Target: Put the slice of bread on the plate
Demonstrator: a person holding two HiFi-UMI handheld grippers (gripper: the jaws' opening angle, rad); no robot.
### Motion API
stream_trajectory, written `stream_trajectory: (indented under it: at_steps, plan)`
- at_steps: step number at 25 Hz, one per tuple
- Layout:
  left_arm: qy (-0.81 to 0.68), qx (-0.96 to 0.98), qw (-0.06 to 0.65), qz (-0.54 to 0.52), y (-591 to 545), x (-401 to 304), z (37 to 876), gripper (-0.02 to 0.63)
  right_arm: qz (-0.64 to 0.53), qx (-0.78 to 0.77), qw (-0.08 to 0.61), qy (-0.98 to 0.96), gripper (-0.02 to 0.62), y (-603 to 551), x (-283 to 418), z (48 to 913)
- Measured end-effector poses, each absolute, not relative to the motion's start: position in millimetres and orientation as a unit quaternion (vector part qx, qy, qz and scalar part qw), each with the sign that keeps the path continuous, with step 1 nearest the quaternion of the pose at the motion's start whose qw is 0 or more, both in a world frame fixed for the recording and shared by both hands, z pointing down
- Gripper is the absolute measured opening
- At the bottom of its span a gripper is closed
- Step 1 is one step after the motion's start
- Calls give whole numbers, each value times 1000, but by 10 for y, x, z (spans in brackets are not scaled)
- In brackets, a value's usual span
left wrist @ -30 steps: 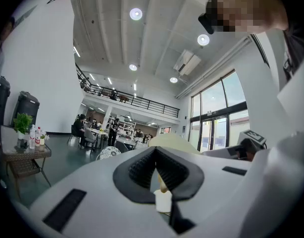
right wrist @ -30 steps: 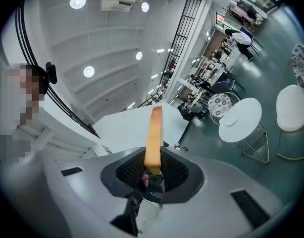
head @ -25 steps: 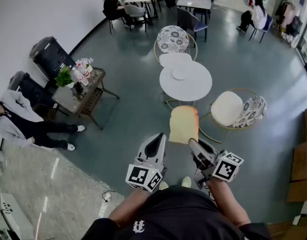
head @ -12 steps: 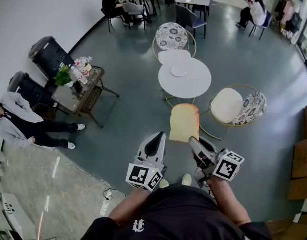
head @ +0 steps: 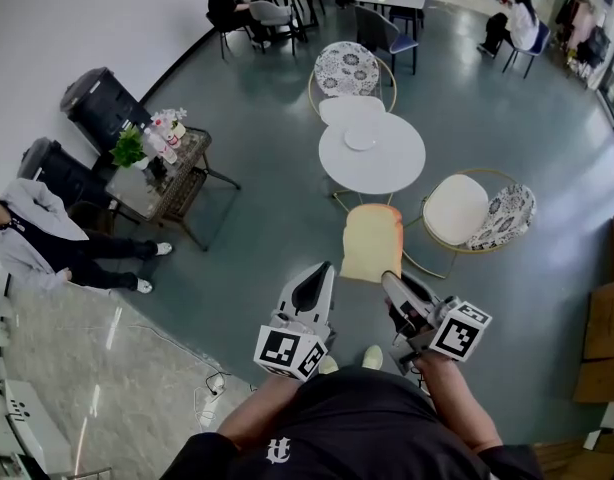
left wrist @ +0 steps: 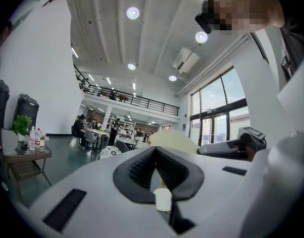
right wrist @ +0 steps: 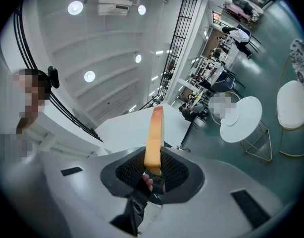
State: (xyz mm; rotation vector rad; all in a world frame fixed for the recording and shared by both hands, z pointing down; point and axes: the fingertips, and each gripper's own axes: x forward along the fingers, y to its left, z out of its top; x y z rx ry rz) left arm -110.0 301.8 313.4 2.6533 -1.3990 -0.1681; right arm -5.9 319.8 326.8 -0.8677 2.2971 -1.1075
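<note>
The slice of bread (head: pixel 370 243), tan with a darker crust, stands on edge in the air in front of me. My right gripper (head: pixel 392 282) is shut on its lower edge. The right gripper view shows the slice (right wrist: pixel 154 128) edge-on, rising from between the pads of that gripper (right wrist: pixel 153 156). A small white plate (head: pixel 361 140) lies on the round white table (head: pixel 387 173) further ahead and shows again as the plate (right wrist: pixel 231 120) in the right gripper view. My left gripper (head: pixel 317 273) hangs just left of the bread, shut and holding nothing. Its tips (left wrist: pixel 154 151) meet, with the bread (left wrist: pixel 173 140) behind them.
A patterned chair (head: pixel 345 73) and a cream-seated chair (head: pixel 457 213) flank the table. A side table (head: pixel 167 183) with a plant and bottles stands at the left, near a seated person (head: pixel 37 243). Cardboard boxes (head: pixel 605 318) sit at the right. A cable (head: pixel 212 388) lies on the floor.
</note>
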Motion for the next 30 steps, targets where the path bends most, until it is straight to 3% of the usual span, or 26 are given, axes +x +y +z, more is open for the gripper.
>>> stream_trajectory:
  at_steps: [30]
  plan:
    - [-463, 884, 52, -44, 2566, -342, 3139, 3, -392, -320, 253, 824, 84, 2685, 785, 3253]
